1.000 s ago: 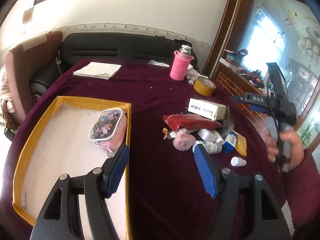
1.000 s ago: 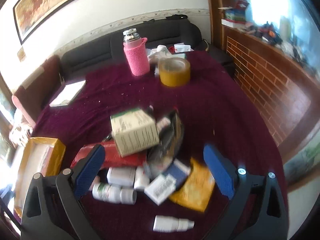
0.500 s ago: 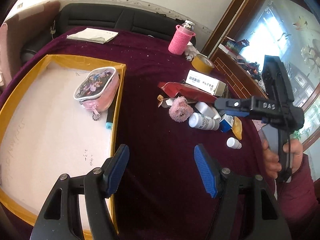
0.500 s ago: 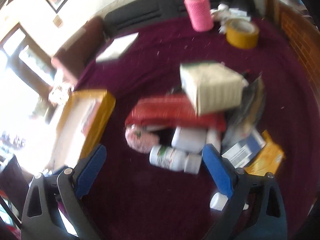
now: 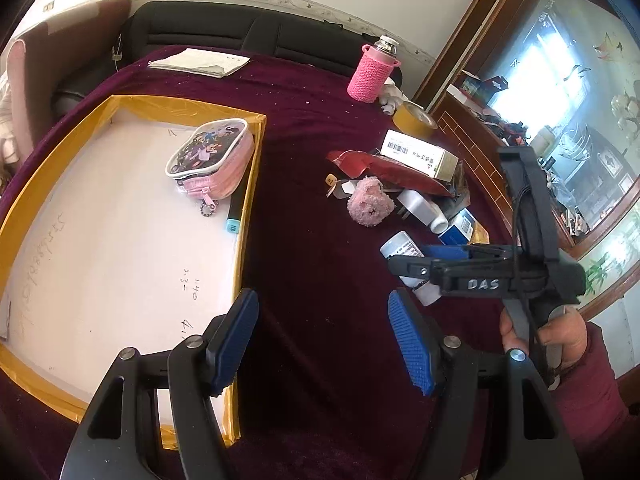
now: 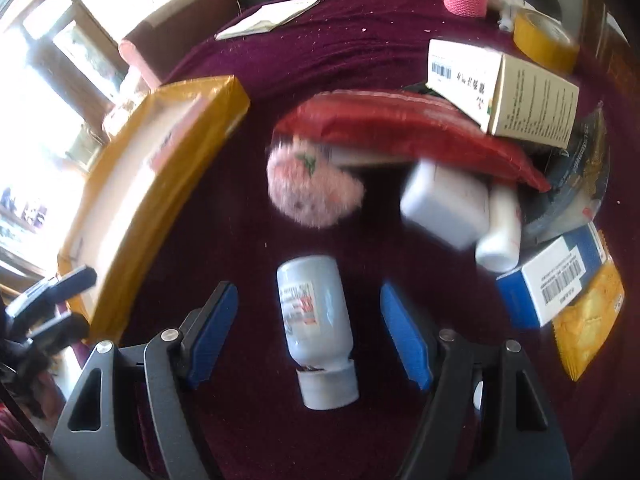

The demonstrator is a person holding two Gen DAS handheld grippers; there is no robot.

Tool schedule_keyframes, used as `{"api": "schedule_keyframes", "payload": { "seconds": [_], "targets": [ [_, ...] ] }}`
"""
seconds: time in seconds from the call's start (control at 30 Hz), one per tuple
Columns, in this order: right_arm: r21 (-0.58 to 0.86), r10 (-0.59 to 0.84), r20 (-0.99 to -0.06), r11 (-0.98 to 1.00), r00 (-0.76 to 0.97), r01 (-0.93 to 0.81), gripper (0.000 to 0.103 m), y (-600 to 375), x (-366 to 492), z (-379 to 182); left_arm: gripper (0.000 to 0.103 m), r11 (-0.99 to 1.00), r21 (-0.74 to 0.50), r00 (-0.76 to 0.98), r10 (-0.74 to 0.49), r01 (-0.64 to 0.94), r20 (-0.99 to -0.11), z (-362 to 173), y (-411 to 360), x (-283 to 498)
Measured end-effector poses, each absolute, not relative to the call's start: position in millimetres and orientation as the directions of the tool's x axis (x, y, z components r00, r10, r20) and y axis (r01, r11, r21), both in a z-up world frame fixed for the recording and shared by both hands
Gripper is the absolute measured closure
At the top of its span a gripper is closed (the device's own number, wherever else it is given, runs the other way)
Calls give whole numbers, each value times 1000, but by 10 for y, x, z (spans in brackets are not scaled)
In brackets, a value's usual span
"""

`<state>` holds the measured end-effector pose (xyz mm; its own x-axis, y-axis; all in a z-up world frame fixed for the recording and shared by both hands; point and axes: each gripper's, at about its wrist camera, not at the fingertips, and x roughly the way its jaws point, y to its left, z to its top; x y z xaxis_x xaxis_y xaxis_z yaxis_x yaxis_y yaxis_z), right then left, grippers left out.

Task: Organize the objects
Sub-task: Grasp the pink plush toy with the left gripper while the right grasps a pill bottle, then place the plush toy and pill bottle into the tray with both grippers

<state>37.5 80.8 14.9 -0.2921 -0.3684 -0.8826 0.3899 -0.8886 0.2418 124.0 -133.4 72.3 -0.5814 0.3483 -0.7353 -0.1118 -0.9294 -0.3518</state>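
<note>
A white pill bottle (image 6: 314, 320) lies on the maroon cloth with its cap toward me. My right gripper (image 6: 308, 294) straddles it, jaws closing, and a gap still shows between each blue pad and the bottle. The left wrist view shows the right gripper (image 5: 420, 260) hanging over that bottle (image 5: 400, 246). My left gripper (image 5: 322, 304) is open and empty over the cloth, beside the right wall of the yellow-rimmed tray (image 5: 256, 168). A pink zip pouch (image 5: 212, 156) lies in the tray.
Beyond the bottle is a pile: pink plush ball (image 6: 312, 188), red packet (image 6: 400, 128), cream box (image 6: 500, 92), white containers (image 6: 448, 204), blue-and-white box (image 6: 556, 280), yellow sachet (image 6: 588, 320). Tape roll (image 5: 414, 118), pink-sleeved flask (image 5: 370, 76) and papers (image 5: 200, 62) sit further back.
My right gripper has come down over the pile and tipped downward until it straddles the white bottle, its jaws narrowing. The left gripper sank slightly and stayed open.
</note>
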Motion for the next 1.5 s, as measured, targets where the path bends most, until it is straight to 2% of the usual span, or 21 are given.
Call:
{"api": "schedule_keyframes", "payload": {
  "seconds": [0.03,0.07,0.2,0.33,0.5,0.6,0.7,0.73,0.77,0.87,1.03,1.17,1.37,1.5],
  "targets": [
    [188,-316,-896,-906,-312,379,43,774,403,93,41,-932,-343,-584,345,-119,-735,749,-1293,1219],
    [158,-281,-905,-919,-319,360,71,769,420,59,42,-934,-335,-588,342,-125,-733,779,-1254,1190],
    [227,-318,-875,-935,-364,271,71,963,587,80,42,-961,-242,-608,273,-134,-745,865,-989,908],
    [272,-332,-861,-941,-387,201,71,1278,842,31,42,-974,-190,-580,226,-123,-783,693,-702,432],
    [396,-436,-815,-900,-383,181,71,1561,974,-14,42,-984,-154,-545,176,-86,-820,393,-425,-3],
    [418,-458,-802,-889,-384,187,71,1594,997,-21,42,-997,-44,-583,75,-68,-809,330,-254,-142],
    [413,-458,-799,-889,-391,197,71,1565,1020,-4,42,-995,-5,-585,63,-100,-809,221,-111,-241],
    [407,-454,-799,-891,-394,201,71,1565,1001,29,58,-993,-5,-569,69,-114,-820,174,-86,-252],
    [403,-451,-799,-893,-397,202,71,1552,1003,36,83,-992,-24,-560,89,-123,-823,154,-85,-243],
    [395,-443,-799,-897,-406,201,71,1550,1045,43,83,-985,-92,-567,159,-144,-808,251,-128,-112],
    [373,-431,-799,-902,-420,217,71,1489,1156,122,83,-962,-201,-613,273,-186,-741,659,-442,362],
    [418,-490,-768,-871,-412,257,71,1357,1219,350,83,-953,-243,-637,302,-182,-709,991,-956,611],
    [562,-662,-677,-747,-321,356,71,843,1018,784,83,-983,-173,-691,163,-55,-705,1386,-2003,622],
    [652,-742,-623,-667,-247,360,71,45,573,916,83,-988,-152,-670,115,-3,-734,1290,-2540,227]
  ]
}}
